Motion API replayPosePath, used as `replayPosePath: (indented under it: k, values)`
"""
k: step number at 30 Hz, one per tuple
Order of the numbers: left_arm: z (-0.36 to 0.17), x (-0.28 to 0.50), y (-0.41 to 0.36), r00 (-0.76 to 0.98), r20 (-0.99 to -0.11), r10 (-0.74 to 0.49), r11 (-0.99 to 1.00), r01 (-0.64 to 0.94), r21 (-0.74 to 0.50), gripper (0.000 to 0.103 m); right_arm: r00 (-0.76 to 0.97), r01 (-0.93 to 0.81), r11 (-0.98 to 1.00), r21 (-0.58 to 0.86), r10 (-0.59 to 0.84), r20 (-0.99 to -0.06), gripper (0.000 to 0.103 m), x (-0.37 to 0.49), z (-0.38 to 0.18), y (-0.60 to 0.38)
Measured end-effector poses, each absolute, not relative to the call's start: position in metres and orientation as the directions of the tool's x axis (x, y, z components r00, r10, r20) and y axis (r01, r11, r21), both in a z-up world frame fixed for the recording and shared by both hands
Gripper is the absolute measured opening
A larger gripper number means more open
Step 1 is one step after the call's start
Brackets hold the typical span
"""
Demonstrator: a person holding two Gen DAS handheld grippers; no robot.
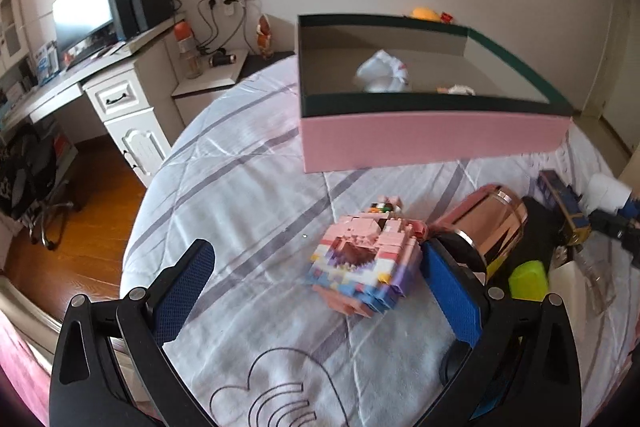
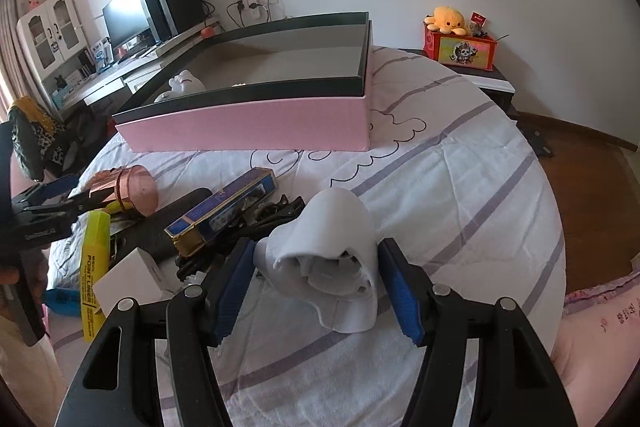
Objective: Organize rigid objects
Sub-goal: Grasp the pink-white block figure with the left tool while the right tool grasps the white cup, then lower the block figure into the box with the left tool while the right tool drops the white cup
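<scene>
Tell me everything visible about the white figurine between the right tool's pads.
The white figurine looks like matte moulded plastic or plaster, with a rounded hood-like top and a hollow underside facing the camera, showing inner ribs and holes. It lies tipped on the striped quilt, right of the blue box. The right tool brackets it: its right pad touches the figurine's side; contact on the left pad is less clear.

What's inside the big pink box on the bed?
Inside the pink box lies a white toy, with a smaller pale thing near the front wall. That wall hides the floor right behind it, so more could be there.
</scene>
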State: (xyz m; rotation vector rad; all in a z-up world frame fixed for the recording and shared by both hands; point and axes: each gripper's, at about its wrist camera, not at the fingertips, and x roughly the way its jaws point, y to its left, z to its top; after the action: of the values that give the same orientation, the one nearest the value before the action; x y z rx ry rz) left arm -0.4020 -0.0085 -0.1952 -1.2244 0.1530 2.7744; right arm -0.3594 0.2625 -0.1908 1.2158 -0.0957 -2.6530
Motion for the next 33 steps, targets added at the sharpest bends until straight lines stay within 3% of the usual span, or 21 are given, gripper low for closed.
replayPosePath:
  k: [8,19,33]
  values:
    - [-0.203,-0.408,0.003,-0.625,-0.773,0.109,-0.976,-0.215,0.036,0.055,-0.629,0.175,-0.972,0.155,-0.231,-0.742,0.064,-0.364,-0.192,0.262]
    - [-0.189,-0.384,0.001,-0.663,-0.748,0.023,-0.977,-0.173,0.123,0.054,-0.644,0.166,-0.974,0.157,-0.228,-0.73,0.064,-0.357,-0.189,0.264]
    - [-0.147,-0.352,0.005,-0.729,-0.683,0.046,-0.979,-0.169,0.115,0.055,-0.701,0.192,-0.972,0.132,-0.23,-0.675,0.064,-0.336,-0.155,0.254]
